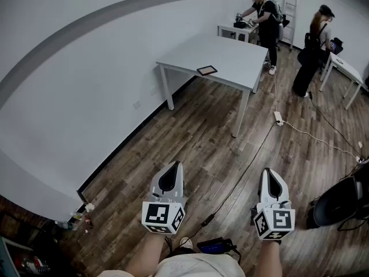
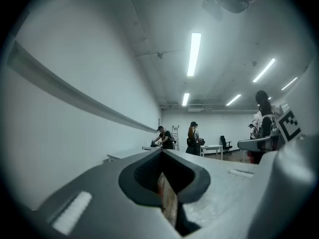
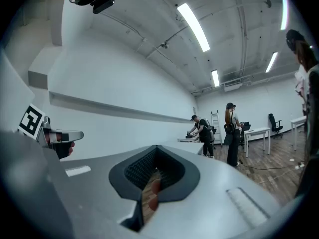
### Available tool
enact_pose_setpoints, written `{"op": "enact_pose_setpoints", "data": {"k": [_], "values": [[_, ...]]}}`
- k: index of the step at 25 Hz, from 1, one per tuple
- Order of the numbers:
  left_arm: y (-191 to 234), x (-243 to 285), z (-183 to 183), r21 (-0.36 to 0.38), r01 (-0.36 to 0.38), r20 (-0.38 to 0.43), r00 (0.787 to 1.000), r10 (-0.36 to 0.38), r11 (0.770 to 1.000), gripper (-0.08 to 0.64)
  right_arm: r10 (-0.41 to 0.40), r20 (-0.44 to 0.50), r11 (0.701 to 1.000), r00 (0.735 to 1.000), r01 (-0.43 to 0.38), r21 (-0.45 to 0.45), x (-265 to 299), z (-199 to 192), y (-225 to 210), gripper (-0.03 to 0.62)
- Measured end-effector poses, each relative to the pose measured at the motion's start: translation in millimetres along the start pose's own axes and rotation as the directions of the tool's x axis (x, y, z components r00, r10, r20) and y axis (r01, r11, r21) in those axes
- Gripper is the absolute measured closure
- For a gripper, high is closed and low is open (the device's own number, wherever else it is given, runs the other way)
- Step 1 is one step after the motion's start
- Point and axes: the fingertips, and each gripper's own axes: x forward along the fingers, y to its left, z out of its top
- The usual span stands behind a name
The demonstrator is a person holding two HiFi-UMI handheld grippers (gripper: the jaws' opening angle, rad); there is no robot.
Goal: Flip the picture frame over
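Upper centre, the frame (image 1: 207,70) lies on a far counter (image 1: 228,52); we hold left gripper (image 1: 173,169) and right gripper (image 1: 269,175) closed, empty. Walking over comes first, we judge.

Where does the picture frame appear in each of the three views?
Head view: the picture frame lies flat on the white table, near its front edge, above the picture's centre.
Left gripper view: not visible.
Right gripper view: not visible.
Shared landmark: the ladder against the far wall, right of centre in the left gripper view and in the right gripper view.
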Motion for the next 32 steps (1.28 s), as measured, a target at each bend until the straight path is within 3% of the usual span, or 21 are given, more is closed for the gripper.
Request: {"op": "enact_pose_setpoints", "data": {"k": [18,32], "values": [[-25,14,-6,-0.009,0.012,-0.028,1.000,-0.012,1.000,0.558,0.023,0.011,0.999,1.000,-0.023,0.030,0,1,-13,0.567],[-86,62,-12,0.002,-0.017,-0.032,0.999,0.017,1.000,0.558,0.078,0.009,0.994,0.997,-0.078,0.076,18,-15,-88,0.565]]}}
